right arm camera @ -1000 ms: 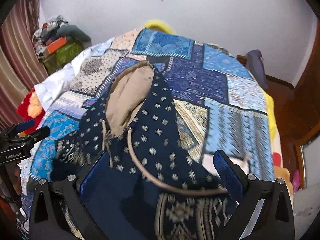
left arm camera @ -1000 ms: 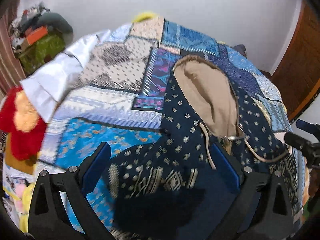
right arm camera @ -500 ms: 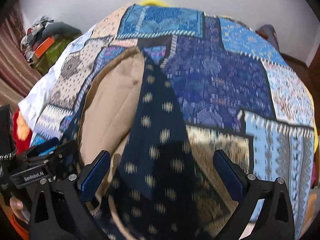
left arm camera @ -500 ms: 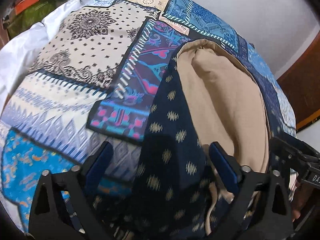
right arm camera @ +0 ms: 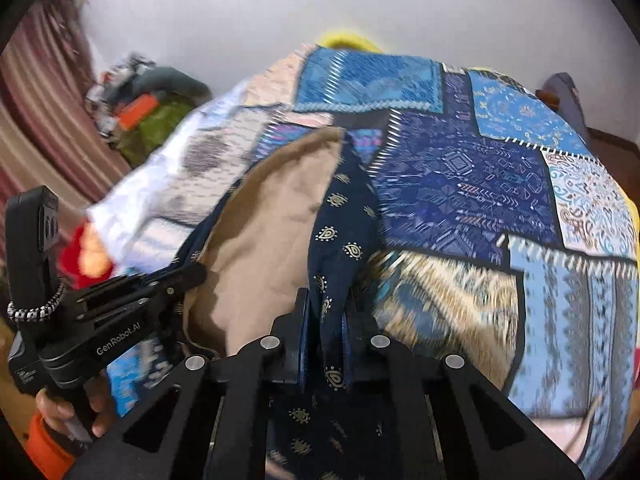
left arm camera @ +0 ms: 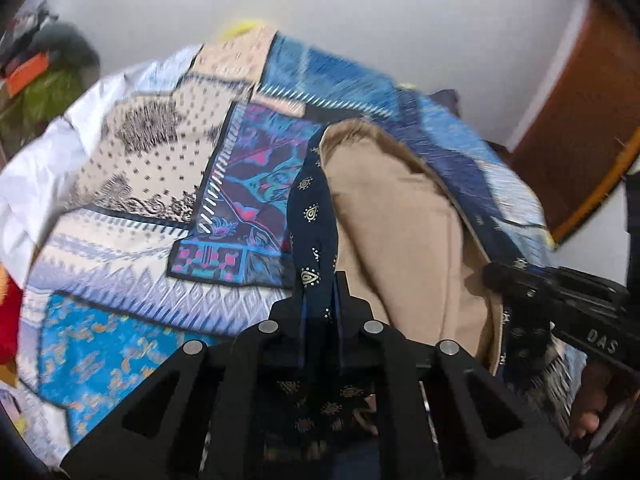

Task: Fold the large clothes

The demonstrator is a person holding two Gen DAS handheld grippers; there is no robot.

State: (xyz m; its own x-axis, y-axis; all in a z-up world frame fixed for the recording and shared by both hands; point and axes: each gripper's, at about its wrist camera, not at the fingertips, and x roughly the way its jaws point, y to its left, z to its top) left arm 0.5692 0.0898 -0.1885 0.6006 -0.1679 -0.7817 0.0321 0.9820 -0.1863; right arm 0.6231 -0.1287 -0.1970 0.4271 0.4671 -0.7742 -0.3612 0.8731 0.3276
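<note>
A navy hooded garment [left arm camera: 316, 216] with small gold motifs and a tan hood lining [left arm camera: 400, 232] lies on the patchwork bedspread [left arm camera: 132, 208]. My left gripper [left arm camera: 319, 300] is shut on the hood's left edge. My right gripper [right arm camera: 326, 312] is shut on the hood's right edge [right arm camera: 344, 232]; the tan lining [right arm camera: 272, 232] shows to its left. Each gripper shows in the other's view: the right one [left arm camera: 560, 300], the left one [right arm camera: 132, 300]. The garment's body is hidden below the grippers.
The bedspread [right arm camera: 480, 184] covers a bed against a white wall. A white sheet [left arm camera: 32, 160] and a red plush toy [left arm camera: 8, 320] lie at the left. Clutter [right arm camera: 144, 108] is piled at the far left. A wooden door [left arm camera: 580, 128] stands at the right.
Both grippers were open over the hood half a second ago. Now each has shut on a hood edge, and the views have tilted up towards the wall.
</note>
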